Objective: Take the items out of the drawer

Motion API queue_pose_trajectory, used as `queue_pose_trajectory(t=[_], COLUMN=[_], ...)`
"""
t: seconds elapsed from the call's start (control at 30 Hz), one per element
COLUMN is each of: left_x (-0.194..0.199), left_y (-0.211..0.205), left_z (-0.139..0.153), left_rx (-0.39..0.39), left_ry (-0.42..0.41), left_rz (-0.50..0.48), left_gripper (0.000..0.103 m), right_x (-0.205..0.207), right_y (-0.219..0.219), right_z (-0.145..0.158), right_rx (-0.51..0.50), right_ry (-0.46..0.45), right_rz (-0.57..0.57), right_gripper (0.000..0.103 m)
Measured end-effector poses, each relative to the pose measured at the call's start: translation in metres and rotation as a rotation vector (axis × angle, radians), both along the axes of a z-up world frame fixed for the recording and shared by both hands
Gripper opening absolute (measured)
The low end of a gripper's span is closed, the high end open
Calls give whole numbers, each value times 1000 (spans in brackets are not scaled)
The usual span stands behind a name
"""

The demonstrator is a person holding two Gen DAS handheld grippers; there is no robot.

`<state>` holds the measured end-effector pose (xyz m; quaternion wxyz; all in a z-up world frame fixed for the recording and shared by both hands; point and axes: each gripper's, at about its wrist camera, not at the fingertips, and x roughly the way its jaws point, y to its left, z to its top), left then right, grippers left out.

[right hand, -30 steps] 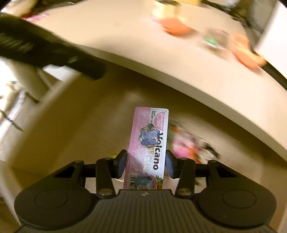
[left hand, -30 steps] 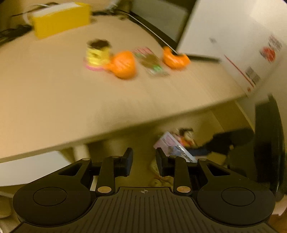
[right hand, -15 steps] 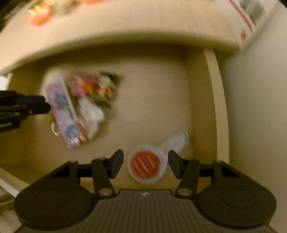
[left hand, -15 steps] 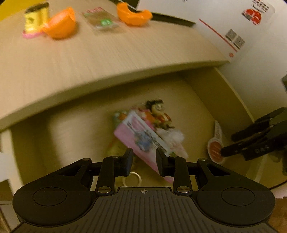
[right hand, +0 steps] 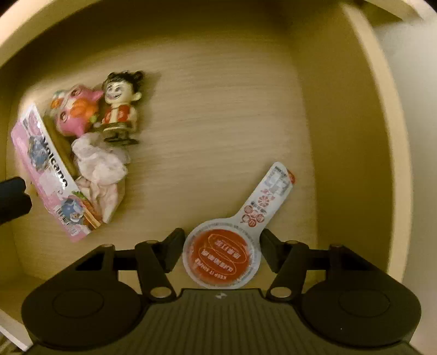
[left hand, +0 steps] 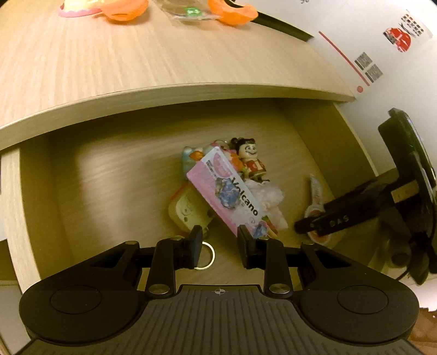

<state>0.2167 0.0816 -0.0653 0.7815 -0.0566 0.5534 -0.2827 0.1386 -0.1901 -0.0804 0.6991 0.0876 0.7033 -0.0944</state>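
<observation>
The wooden drawer point(left hand: 35, 204) stands pulled out under the tabletop point(left hand: 136, 60). Inside lies a pink "Volcano" box point(left hand: 229, 191) on a pile with a small figurine point(left hand: 250, 161), a pale yellow keychain point(left hand: 188, 210) and its ring point(left hand: 204, 256). My left gripper point(left hand: 218, 243) hangs open just in front of the box's near end. My right gripper point(right hand: 221, 245) is open, its fingers on either side of a round red sauce packet point(right hand: 221, 254) on the drawer floor point(right hand: 218, 123). The left wrist view shows that packet point(left hand: 316, 196) partly hidden behind the right gripper point(left hand: 327, 221).
A pink toy point(right hand: 73, 112) and a crumpled pale wrapper point(right hand: 98, 166) lie beside the figurine point(right hand: 120, 109). The drawer's right wall point(right hand: 368, 136) is close to the packet. Orange pieces point(left hand: 232, 13) and a small packet point(left hand: 191, 11) lie on the tabletop. A white carton point(left hand: 382, 41) stands at the right.
Both grippers have swung down from the tabletop into the drawer. The right one has gone from the Volcano box to the red sauce packet; the left has closed in on the box.
</observation>
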Motion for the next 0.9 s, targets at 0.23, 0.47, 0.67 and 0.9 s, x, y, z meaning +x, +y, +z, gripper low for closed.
queue_pose_trajectory(t=[0.23,0.47,0.67,0.9], left_x=[4,17,26,26], left_y=[-11,-39,-66,-85], left_z=[4,-2,-8,-28], left_rx=[-25,65,96,117], left_ry=[16,-1,-22,-34], left_rz=[38,106,76,39], left_gripper=[31,34,43,34], right_x=[8,-6,-10,-6], right_y=[42,53,58,58], right_z=[6,12,13,10], right_rx=[47,-23,-18,38], right_ry=[-139,-223,-230,-211], right_rz=[105,142,138,131], right_gripper=[61,61,61,62])
